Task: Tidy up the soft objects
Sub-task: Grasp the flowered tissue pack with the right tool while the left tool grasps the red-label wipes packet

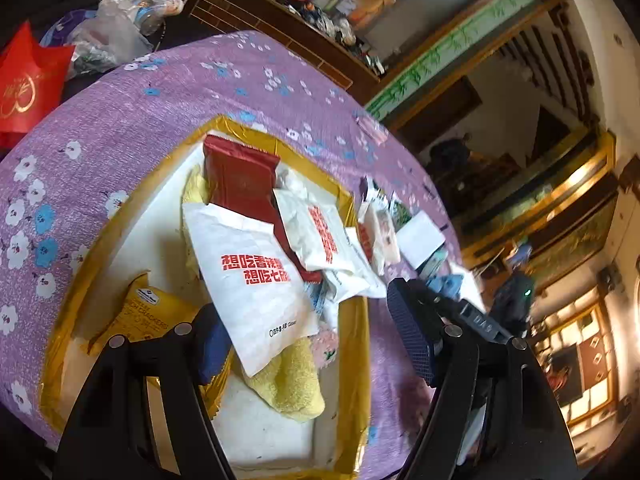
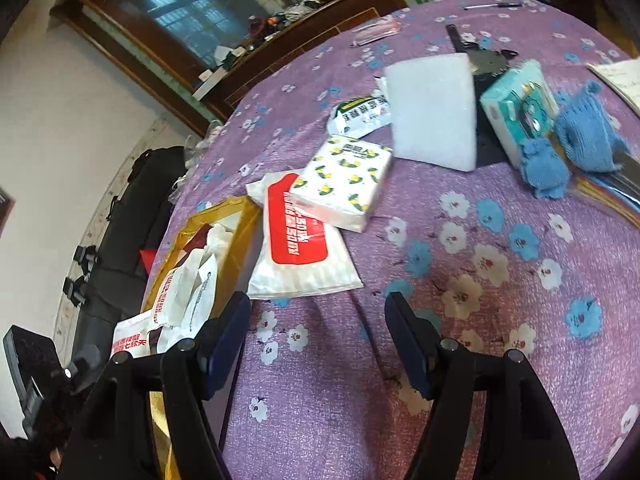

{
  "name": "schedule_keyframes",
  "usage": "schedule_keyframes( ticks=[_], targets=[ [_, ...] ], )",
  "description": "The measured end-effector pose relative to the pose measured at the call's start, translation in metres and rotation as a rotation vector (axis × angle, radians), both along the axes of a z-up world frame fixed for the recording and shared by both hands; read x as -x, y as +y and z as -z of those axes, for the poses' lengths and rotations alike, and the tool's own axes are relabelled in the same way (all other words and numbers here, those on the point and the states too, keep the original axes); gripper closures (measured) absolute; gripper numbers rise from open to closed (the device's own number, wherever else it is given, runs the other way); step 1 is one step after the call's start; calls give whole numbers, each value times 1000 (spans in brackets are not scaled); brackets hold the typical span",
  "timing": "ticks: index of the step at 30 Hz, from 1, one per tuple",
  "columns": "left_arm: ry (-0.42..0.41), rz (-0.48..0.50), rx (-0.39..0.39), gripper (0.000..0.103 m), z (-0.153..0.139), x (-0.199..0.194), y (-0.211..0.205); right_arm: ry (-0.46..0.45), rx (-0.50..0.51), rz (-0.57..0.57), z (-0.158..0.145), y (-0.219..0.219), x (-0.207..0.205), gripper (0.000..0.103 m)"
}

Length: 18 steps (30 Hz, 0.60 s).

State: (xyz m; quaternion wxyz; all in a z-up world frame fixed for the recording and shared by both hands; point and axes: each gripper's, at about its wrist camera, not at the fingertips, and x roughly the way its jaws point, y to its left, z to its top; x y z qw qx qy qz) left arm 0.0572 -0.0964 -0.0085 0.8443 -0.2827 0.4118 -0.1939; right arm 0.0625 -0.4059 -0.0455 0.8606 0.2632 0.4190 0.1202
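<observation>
Worktop (image 2: 500,280) w/ purple flowered cloth carries everything; landmark = gold-rimmed box (image 1: 356,344) w/ white inside, seen best in left wrist view.

In the box, largest first: white paper bag w/ red characters (image 1: 252,276) lies across the middle, partly over a yellow towel (image 1: 292,384) at the box's near end. Red packet (image 1: 240,180) sits at the box's far end, its near edge under the bag. Second white bag w/ red print (image 1: 316,232) leans on the red packet toward the box's right rim. Yellow cracker packet (image 1: 144,320) is at the box's near-left corner.

Outside the box, right wrist view: white foam block (image 2: 434,110) stands well beyond the box. White wipes pack w/ red label (image 2: 298,240) lies just beside the box's right rim; lemon-print tissue pack (image 2: 344,184) rests on its far end. Teal tissue pack (image 2: 520,112) and blue knit pieces (image 2: 544,168) sit far from the box, past the foam block. Small green-white sachet (image 2: 358,114) is next to the foam block.

Left gripper (image 1: 308,332) hovers over the box's near end, jaws wide, nothing btwn them. Right gripper (image 2: 318,328) hangs over bare cloth just right of the box, jaws wide, empty.
</observation>
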Motion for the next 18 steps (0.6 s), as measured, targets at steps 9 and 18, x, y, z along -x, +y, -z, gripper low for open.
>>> schedule_keyframes(
  ticks=[9, 18],
  targets=[
    [-10, 1, 8, 30, -14, 6, -10, -4, 7, 50, -11, -8, -45, 33],
    [-69, 29, -191, 30, -39, 20, -48, 72, -27, 119, 7, -21, -100, 43]
  ],
)
